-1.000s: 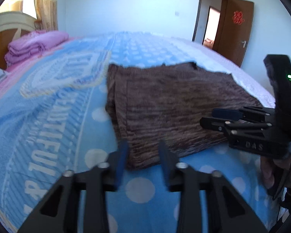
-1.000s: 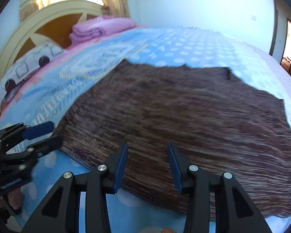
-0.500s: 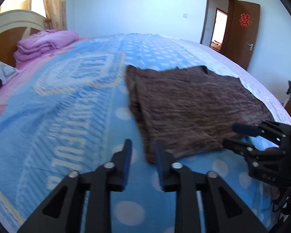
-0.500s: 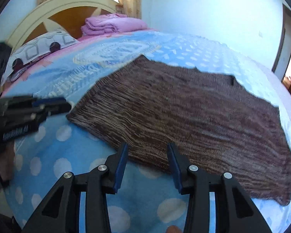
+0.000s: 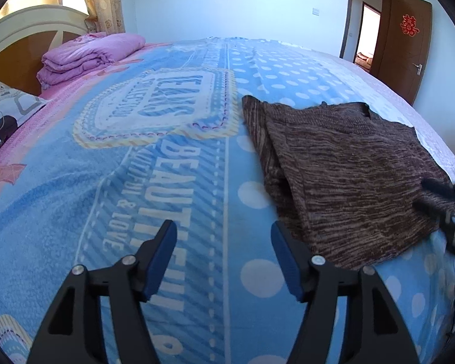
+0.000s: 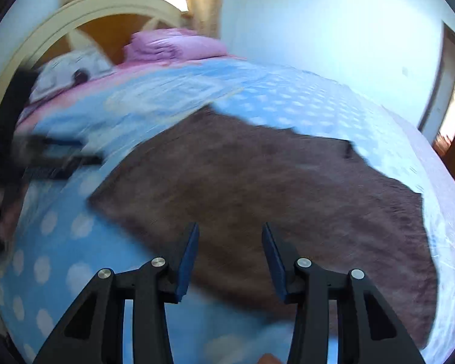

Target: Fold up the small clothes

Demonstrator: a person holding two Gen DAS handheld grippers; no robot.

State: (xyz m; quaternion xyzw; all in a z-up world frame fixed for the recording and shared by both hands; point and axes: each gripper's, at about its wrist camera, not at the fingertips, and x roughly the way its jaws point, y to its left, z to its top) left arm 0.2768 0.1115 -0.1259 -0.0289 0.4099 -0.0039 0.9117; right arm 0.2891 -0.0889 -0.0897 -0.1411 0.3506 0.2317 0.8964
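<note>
Left gripper (image 5: 223,256) fingers opening, empty, beside brown garment (image 5: 348,176); right gripper (image 6: 229,257) fingers parted, empty.

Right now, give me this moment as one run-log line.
left gripper: opening, nothing between fingers, over bedspread | right gripper: open, empty, above brown knit garment | garment: flat on bed

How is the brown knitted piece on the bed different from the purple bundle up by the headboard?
The brown knit lies spread nearly flat, with one side strip folded over; the purple bundle is folded into a thick stack. The knit is dark and streaky, the bundle plain and pale. The knit lies near both grippers, the bundle far off by the headboard. Both rest on the same bed.
</note>
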